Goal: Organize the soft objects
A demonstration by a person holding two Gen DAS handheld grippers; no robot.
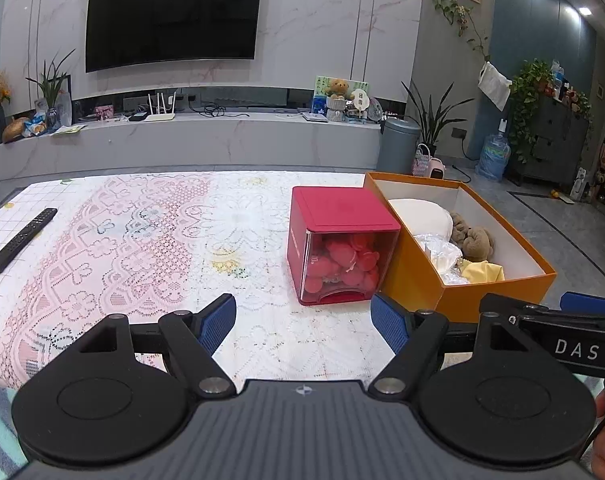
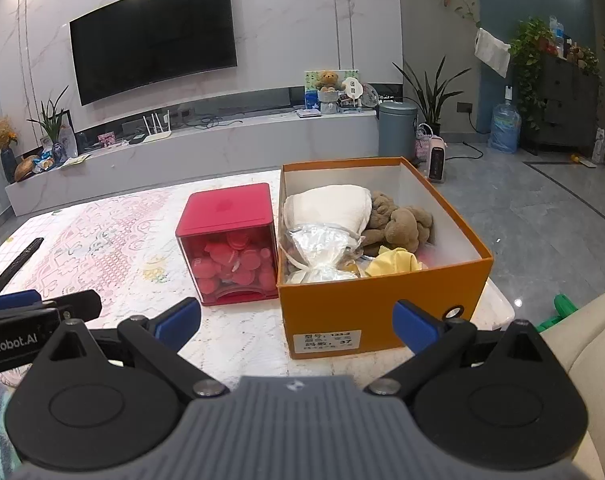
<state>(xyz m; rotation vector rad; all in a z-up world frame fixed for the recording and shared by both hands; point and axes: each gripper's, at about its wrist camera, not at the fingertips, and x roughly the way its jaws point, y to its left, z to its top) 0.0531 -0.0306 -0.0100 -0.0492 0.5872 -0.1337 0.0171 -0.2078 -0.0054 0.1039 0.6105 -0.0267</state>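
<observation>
An orange box (image 2: 366,300) stands on the table's right end, also in the left wrist view (image 1: 414,276). It holds a white towel (image 2: 334,204), a brown plush toy (image 2: 398,220), a clear plastic bag (image 2: 322,248) and a yellow cloth (image 2: 394,260). My left gripper (image 1: 302,316) is open and empty above the lace tablecloth, in front of the red box. My right gripper (image 2: 298,322) is open and empty in front of the orange box's near wall.
A red box (image 1: 334,216) with a clear front, full of red round pieces, stands left of the orange box and touches it. A black remote (image 1: 22,240) lies at the table's left. The lace tablecloth (image 1: 142,240) covers the table. A beige sofa (image 2: 582,340) is at the right.
</observation>
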